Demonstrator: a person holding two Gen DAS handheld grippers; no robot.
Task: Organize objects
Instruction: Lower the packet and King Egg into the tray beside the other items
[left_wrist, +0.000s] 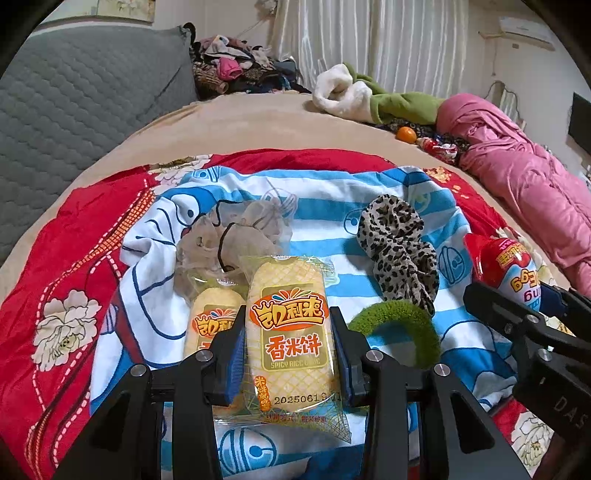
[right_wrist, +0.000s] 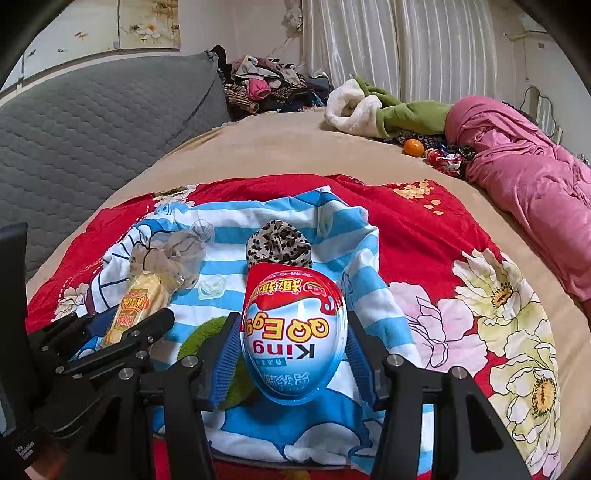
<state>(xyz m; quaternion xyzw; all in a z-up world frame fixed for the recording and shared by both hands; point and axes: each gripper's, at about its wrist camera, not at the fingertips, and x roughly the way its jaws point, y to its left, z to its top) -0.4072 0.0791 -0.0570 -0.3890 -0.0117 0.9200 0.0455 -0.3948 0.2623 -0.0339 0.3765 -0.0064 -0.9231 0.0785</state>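
The left gripper (left_wrist: 291, 354) is clamped on a yellow rice cake packet (left_wrist: 290, 332), its blue pads pressed against both long sides of the wrapper; the packet stands lengthwise between the fingers with the printed face up. A second rice cake packet (left_wrist: 208, 325) lies just to its left on the striped cartoon cloth (left_wrist: 325, 206), partly behind the left finger. The right gripper (right_wrist: 293, 350) is clamped on a red, white and blue egg-shaped toy package (right_wrist: 293, 332), held with its lettering upside down to the camera. No box, tray or bin is in view; the striped cartoon cloth acts as the only holding surface, spread over a red floral quilt (right_wrist: 443, 240) on the tan bed sheet (right_wrist: 277, 151). Resting on the cloth are a leopard-print scrunchie (left_wrist: 397, 247), a sheer beige scrunchie (left_wrist: 236, 236) touching the far end of the second packet, and a green fuzzy hair tie (left_wrist: 399, 325) just beside the left gripper's right finger. At the far edge of the bed lie an orange (right_wrist: 413, 147), a pink duvet (right_wrist: 524, 177) and a white and green blanket (right_wrist: 369, 107), well apart from the cloth.
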